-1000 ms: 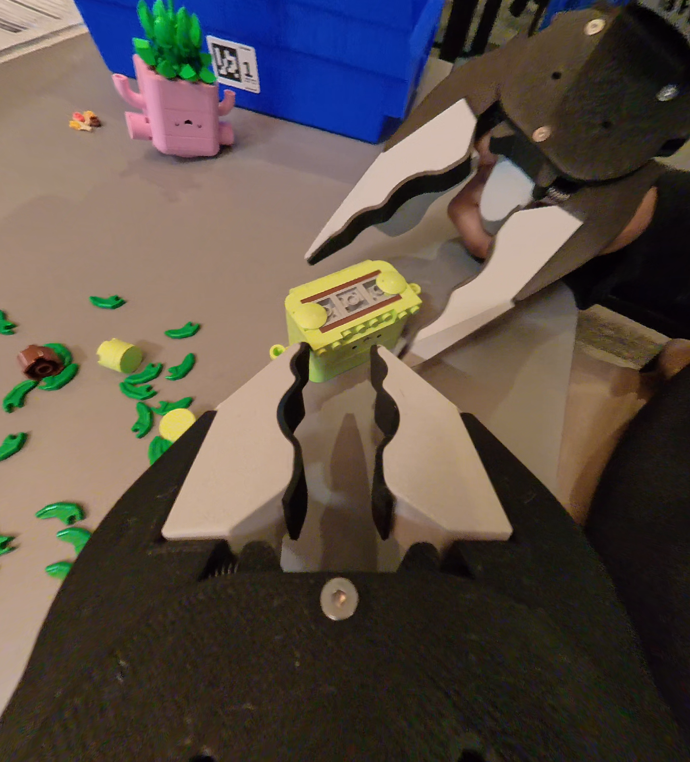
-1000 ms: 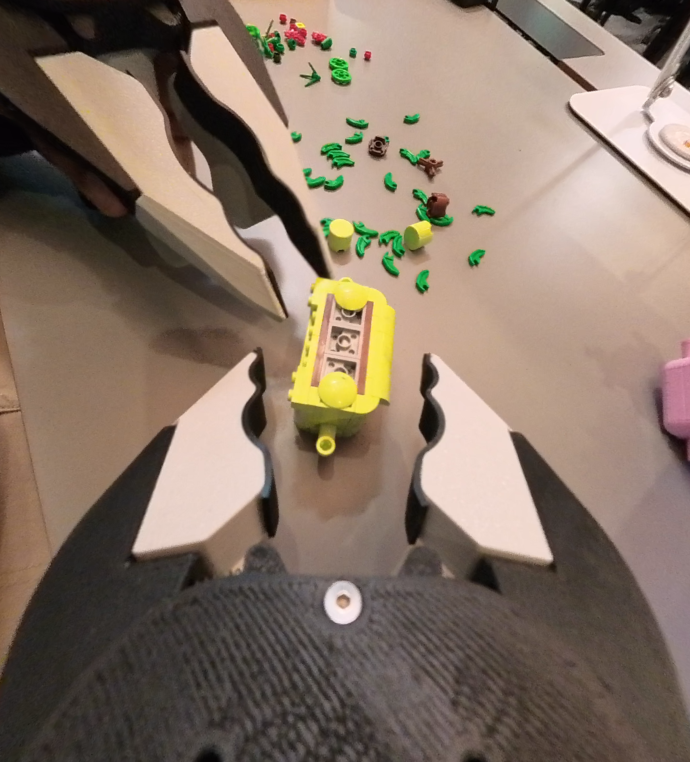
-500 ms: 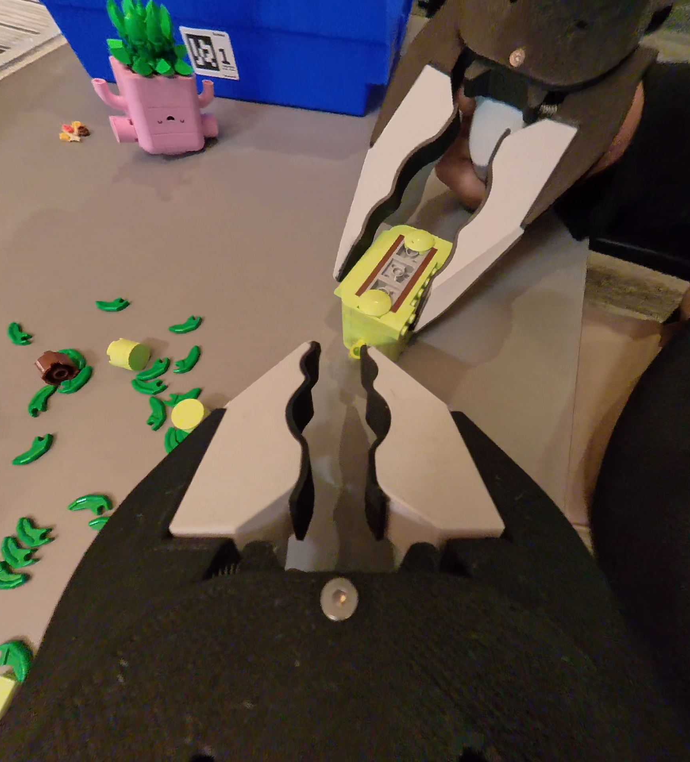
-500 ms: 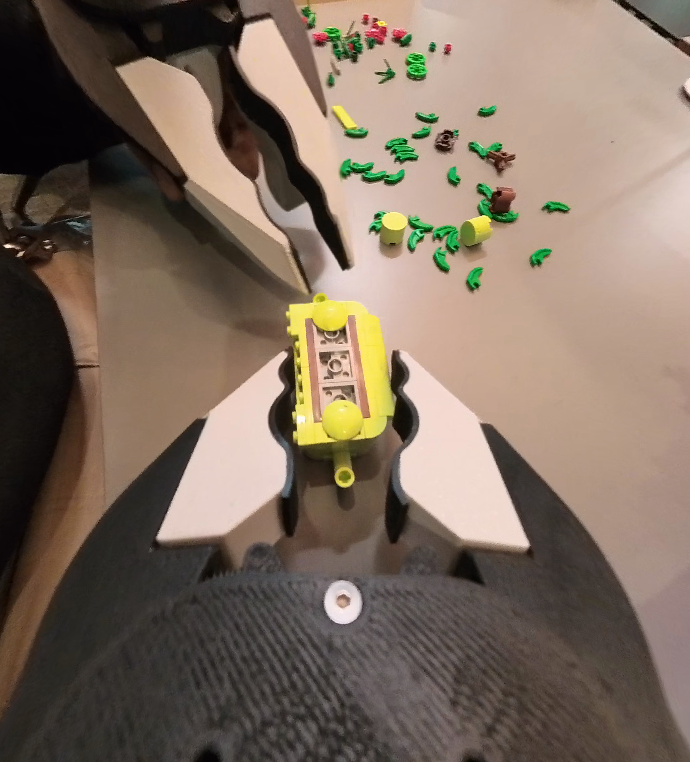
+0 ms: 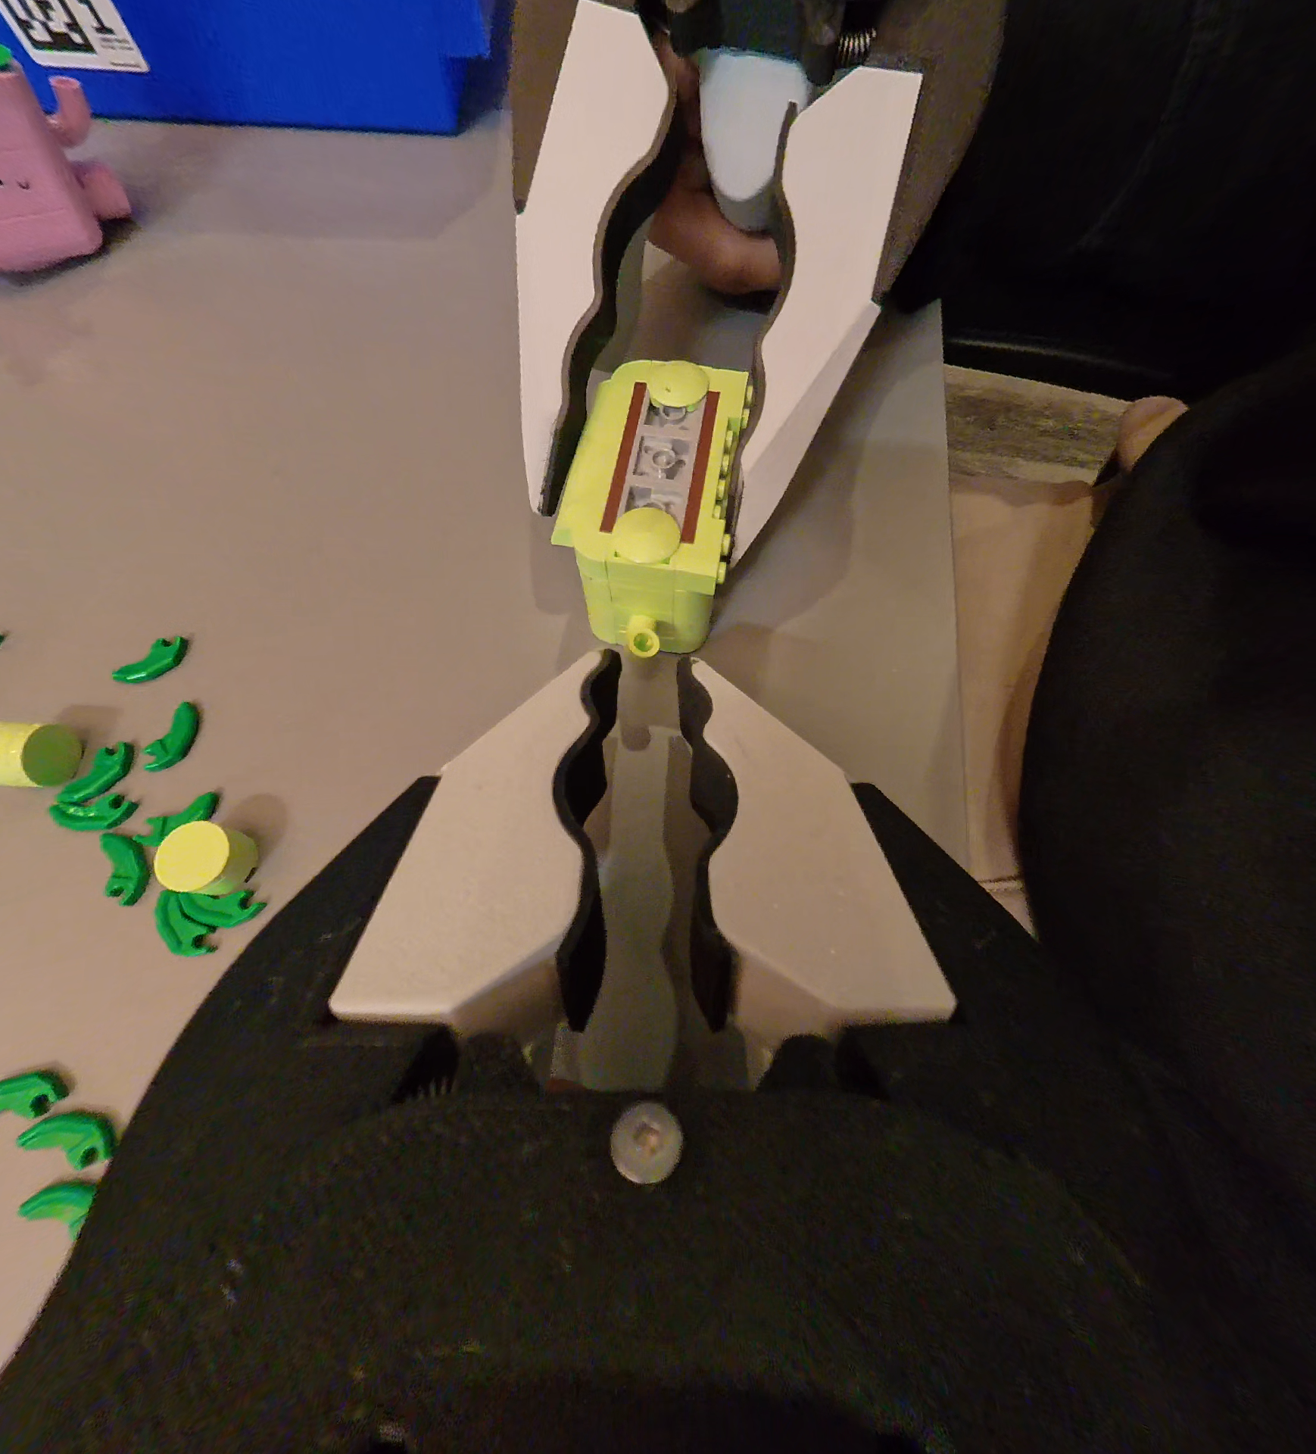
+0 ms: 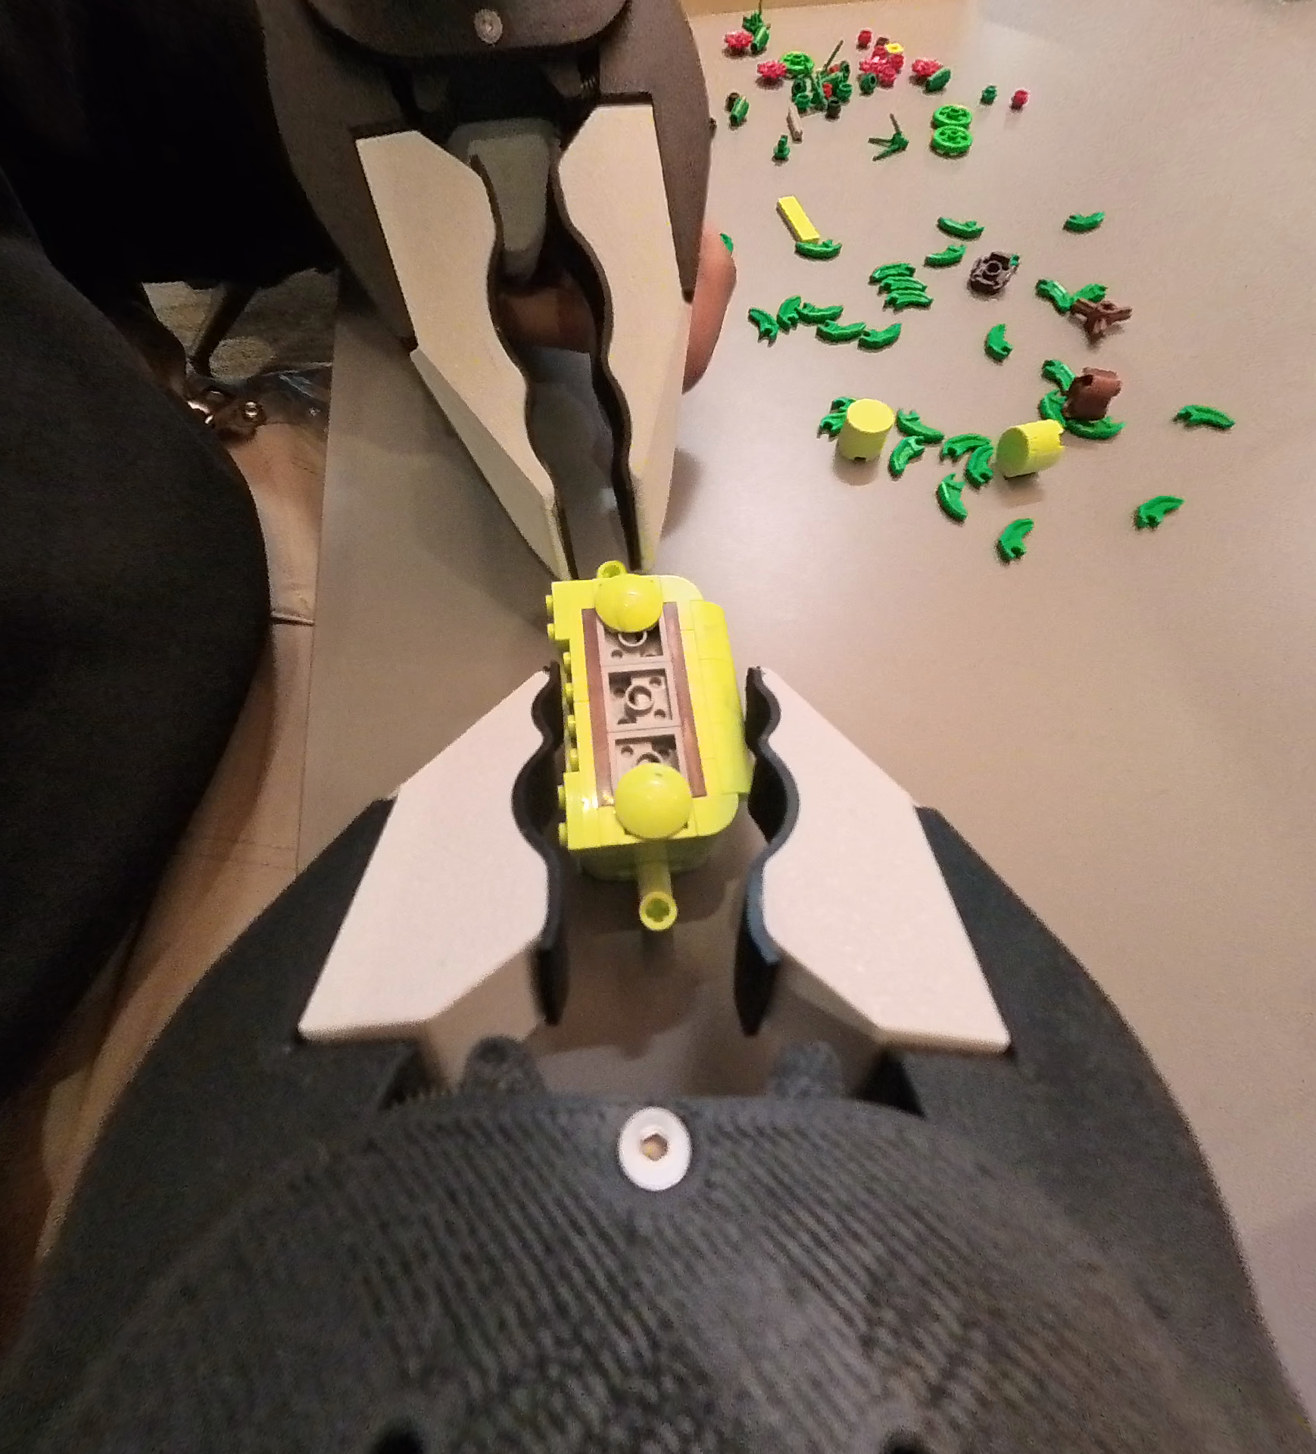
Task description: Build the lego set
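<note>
Left wrist view shows the left gripper (image 5: 643, 669) low over the grey bench (image 5: 285, 440), its fingers (image 5: 529, 826) nearly together with only a narrow gap, and nothing is between them. Their tips are just beside the small peg on the near end of the lime-green lego block (image 5: 651, 503). This block stands on the bench near its edge, and it has a grey studded strip with brown borders on top and a round cap at each end.

The right gripper (image 5: 643, 519) comes from the opposite side, and its two fingers press on the long sides of the block, so it has hold of it. In the right wrist view the same is seen: the right gripper (image 6: 647, 692) grips the lime-green lego block (image 6: 643, 724) on both sides, and the left gripper (image 6: 600, 562) points at the far end, almost touching it.

Green leaf pieces (image 6: 899, 287) lie scattered on the bench, with two lime cylinders (image 6: 863, 429) among them. Farther away is a pile of red and green pieces (image 6: 828, 75). A pink lego figure (image 5: 2, 173) stands before a blue bin (image 5: 285, 55).
</note>
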